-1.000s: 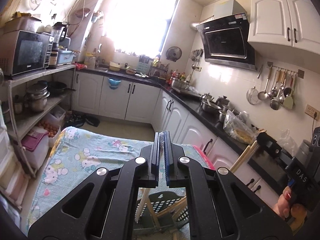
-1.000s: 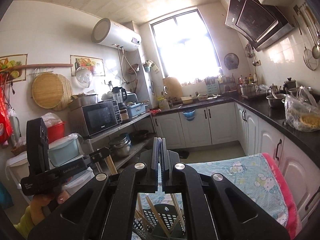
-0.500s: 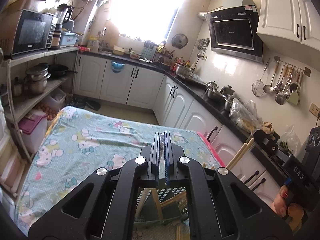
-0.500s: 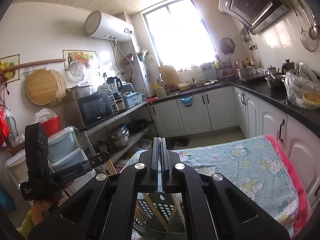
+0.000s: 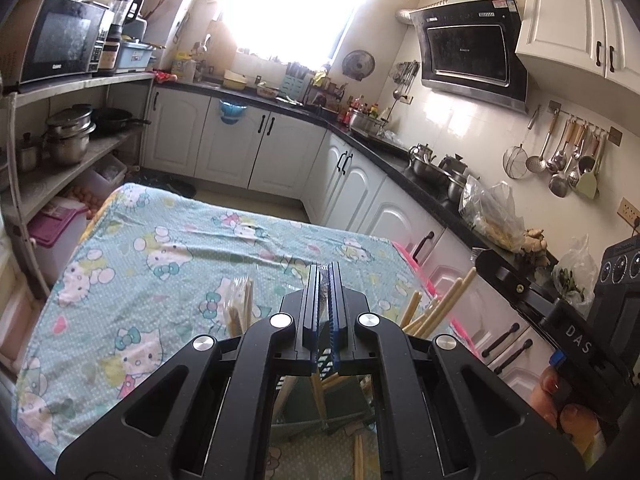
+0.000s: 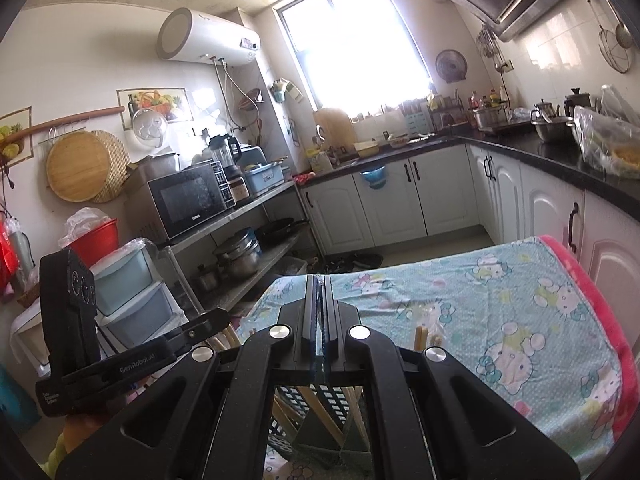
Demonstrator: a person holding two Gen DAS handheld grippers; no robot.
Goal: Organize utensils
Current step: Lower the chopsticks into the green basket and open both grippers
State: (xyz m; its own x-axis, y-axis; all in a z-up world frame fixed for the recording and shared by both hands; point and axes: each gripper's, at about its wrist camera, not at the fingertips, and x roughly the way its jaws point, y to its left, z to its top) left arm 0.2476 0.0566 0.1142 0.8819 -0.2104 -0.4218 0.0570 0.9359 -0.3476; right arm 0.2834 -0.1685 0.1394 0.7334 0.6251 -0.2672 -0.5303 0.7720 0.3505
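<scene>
Below both sets of fingers, a slotted basket [image 6: 320, 404] holds wooden chopsticks [image 5: 432, 308]; left gripper [image 5: 324, 276] and right gripper [image 6: 319, 284] fingers pressed together, empty.

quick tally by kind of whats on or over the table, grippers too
grippers (left gripper, right gripper): 2
slotted basket: 1
wrapped chopstick packet: 1
total: 4
loose chopsticks in the basket are too hidden to count
</scene>
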